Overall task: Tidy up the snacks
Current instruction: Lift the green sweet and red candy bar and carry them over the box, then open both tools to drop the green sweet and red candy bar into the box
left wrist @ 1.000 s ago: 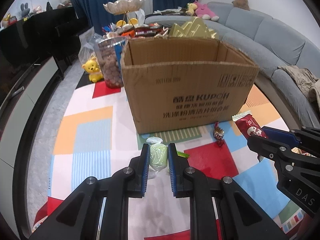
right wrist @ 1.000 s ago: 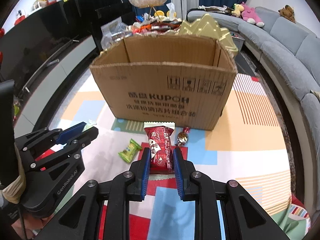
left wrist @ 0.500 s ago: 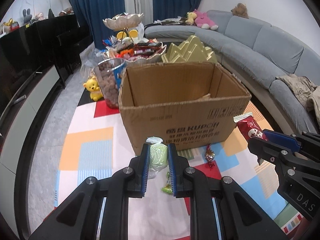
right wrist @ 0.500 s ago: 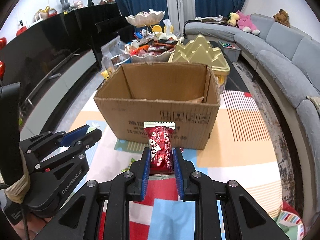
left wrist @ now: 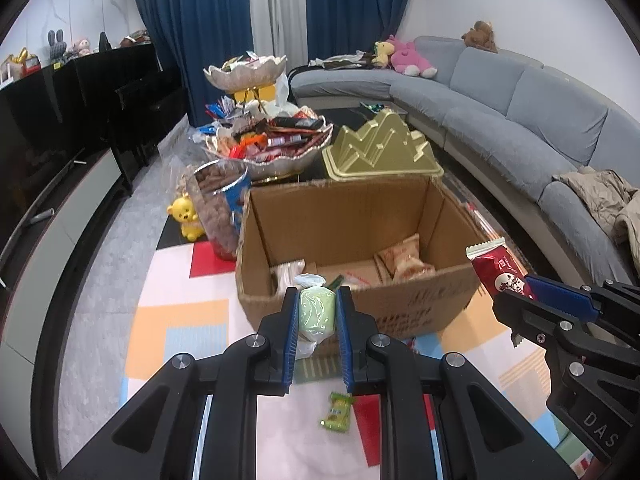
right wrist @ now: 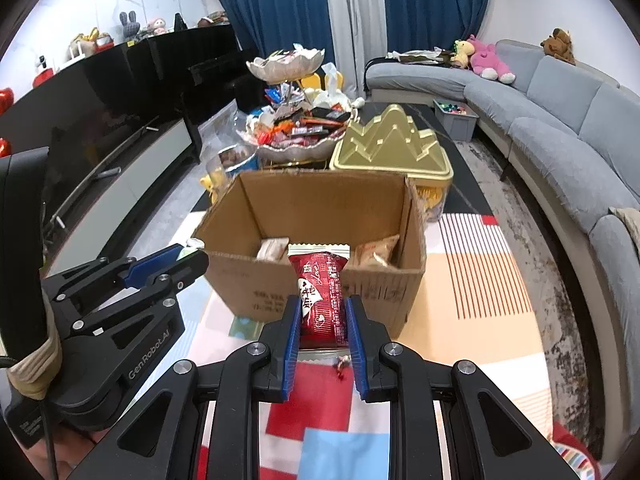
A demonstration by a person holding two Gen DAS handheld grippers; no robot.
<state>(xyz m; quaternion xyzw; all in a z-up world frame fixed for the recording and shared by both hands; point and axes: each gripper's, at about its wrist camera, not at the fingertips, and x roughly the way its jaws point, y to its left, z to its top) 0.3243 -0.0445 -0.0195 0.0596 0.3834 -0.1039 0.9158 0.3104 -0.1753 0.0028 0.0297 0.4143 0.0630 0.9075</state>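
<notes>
An open cardboard box (left wrist: 440, 304) stands on the patterned mat, also in the right wrist view (right wrist: 376, 292), with several snack packets inside. My left gripper (left wrist: 317, 312) is shut on a pale green wrapped snack (left wrist: 318, 314), held level with the box's near rim. My right gripper (right wrist: 322, 312) is shut on a red snack packet (right wrist: 322, 300), held just before the box's near wall; the packet also shows in the left wrist view (left wrist: 498, 274). A green candy (left wrist: 338, 416) and a small wrapped candy (right wrist: 342, 362) lie on the mat.
Behind the box stand a gold mountain-shaped tin (left wrist: 382, 148), a tiered bowl of snacks (left wrist: 272, 140), a clear jar (left wrist: 218, 208) and a yellow bear toy (left wrist: 186, 216). A grey sofa (left wrist: 520, 120) curves along the right. A black cabinet (left wrist: 80, 120) runs along the left.
Both grippers have risen with their snacks, from mat level to about the box's rim. The box's inside has come into sight.
</notes>
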